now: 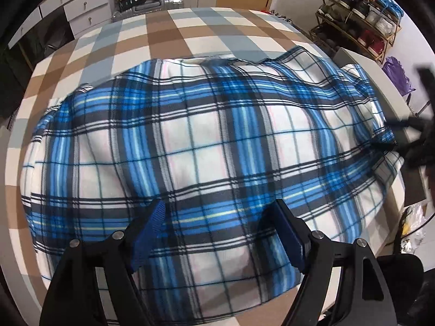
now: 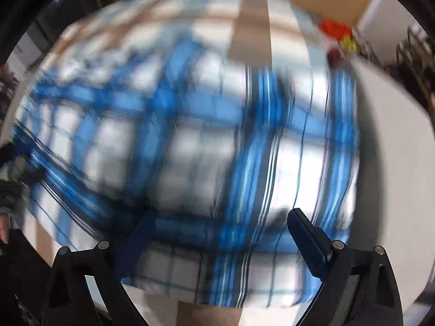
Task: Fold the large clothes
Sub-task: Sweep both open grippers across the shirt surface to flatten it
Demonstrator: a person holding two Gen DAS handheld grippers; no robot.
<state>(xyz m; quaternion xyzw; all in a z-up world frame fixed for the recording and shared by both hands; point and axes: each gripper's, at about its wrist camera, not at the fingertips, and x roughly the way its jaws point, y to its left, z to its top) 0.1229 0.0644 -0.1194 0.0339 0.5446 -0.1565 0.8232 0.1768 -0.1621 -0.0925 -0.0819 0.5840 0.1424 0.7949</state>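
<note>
A large blue, white and black plaid fleece garment (image 1: 206, 141) lies spread and rumpled across a bed with a brown, grey and white checked sheet (image 1: 163, 35). My left gripper (image 1: 220, 214) hovers over the garment's near edge, its blue pads wide apart and empty. My right gripper (image 1: 407, 135) shows as a dark blur at the cloth's right edge. In the right wrist view everything is smeared by motion: the plaid garment (image 2: 190, 141) fills the frame and the right gripper (image 2: 217, 231) hangs above it with its fingers spread wide and nothing pinched.
A shoe rack (image 1: 361, 13) and a purple bag (image 1: 397, 76) stand to the right of the bed. White drawers (image 1: 81, 8) and a grey suitcase (image 1: 152, 2) are beyond its far edge. A white surface (image 2: 394, 149) borders the bed on the right.
</note>
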